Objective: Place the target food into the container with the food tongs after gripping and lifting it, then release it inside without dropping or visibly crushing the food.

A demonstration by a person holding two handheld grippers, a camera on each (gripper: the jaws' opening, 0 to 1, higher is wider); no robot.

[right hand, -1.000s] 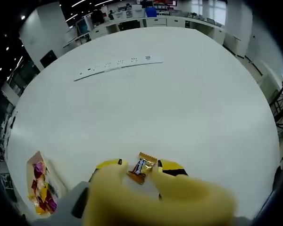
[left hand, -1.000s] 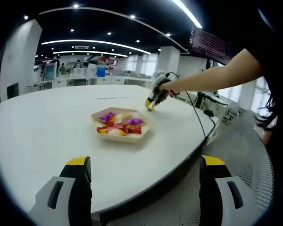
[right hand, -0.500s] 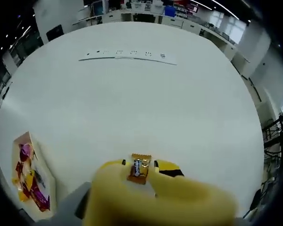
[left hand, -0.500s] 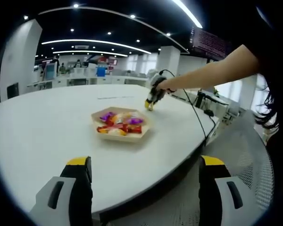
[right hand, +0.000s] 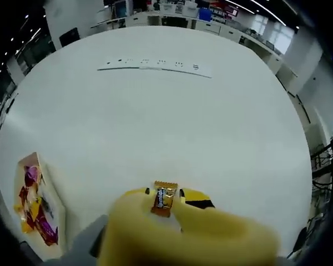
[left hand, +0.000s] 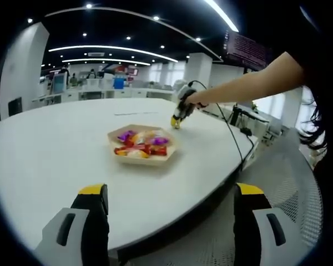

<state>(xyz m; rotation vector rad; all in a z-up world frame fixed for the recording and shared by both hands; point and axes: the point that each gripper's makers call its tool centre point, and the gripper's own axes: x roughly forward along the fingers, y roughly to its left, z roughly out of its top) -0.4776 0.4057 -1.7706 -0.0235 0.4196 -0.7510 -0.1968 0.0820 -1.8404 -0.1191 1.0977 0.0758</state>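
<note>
We have the wrapped candy pinched between the jaws of our right hand-held gripper, held just above the white tabletop; in the left gripper view that same gripper hangs beyond the far edge of the container, near it but not over it. The container is a shallow tan tray already carrying a heap of bright wrapped sweets, and it sits well off to the lower left in the right gripper view, so the carry is not yet finished. Our left hand-held gripper rests with its jaws spread wide and nothing between them, near the tabletop's front edge. We judge the candy to be very light, with a slick, crinkly foil wrapper and a small firm core, so it could twist or slide out if the pinch is loose, while a hard squeeze would dent the wrapper and mark the sweet. The hold looks to sit across the middle of the packet, with the crimped end free above, which seems the safest place. We would keep the pinch gentle and let go low over the tray.
</note>
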